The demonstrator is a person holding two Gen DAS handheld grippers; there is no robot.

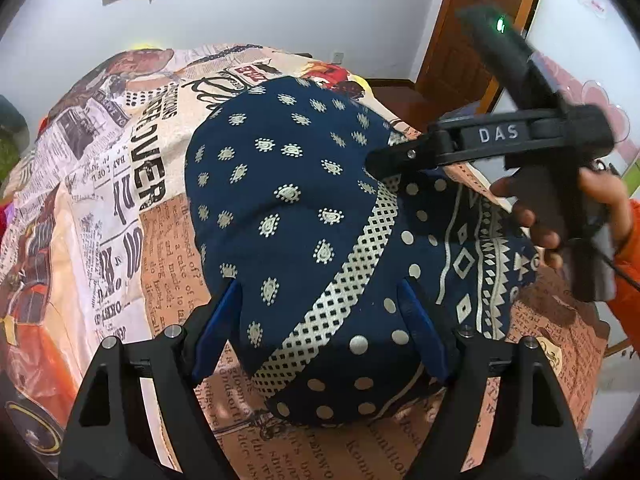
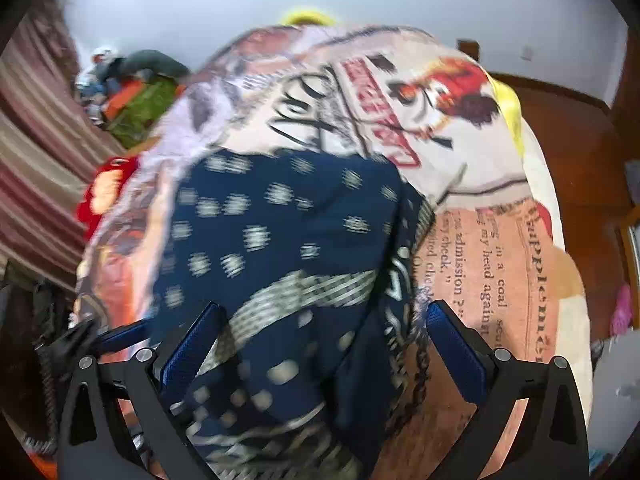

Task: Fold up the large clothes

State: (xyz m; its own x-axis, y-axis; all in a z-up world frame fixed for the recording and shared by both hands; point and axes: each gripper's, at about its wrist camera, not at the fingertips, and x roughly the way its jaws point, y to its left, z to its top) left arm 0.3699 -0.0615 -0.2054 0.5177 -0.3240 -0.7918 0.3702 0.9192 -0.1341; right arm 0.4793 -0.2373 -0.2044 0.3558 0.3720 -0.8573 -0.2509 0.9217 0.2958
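One navy cloth (image 1: 304,216), two grippers, one printed bedspread (image 1: 120,200).
Cloth lies folded mid-bed. Left gripper (image 1: 320,312) straddles its 6 o'clock edge, jaws apart, not pinching. Right gripper (image 2: 320,336) blurred, jaws wide over cloth; a hand (image 1: 568,216) holds it at 3 o'clock.

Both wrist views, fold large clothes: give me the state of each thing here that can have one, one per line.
Navy patterned garment: folded into a compact bundle, lying on the printed bedspread.
Left gripper: open, pads either side of the bundle's near end, not pressing it.
Right gripper: open, above the garment's far side; view blurred.
Wooden door: cannot tell whether open or shut.
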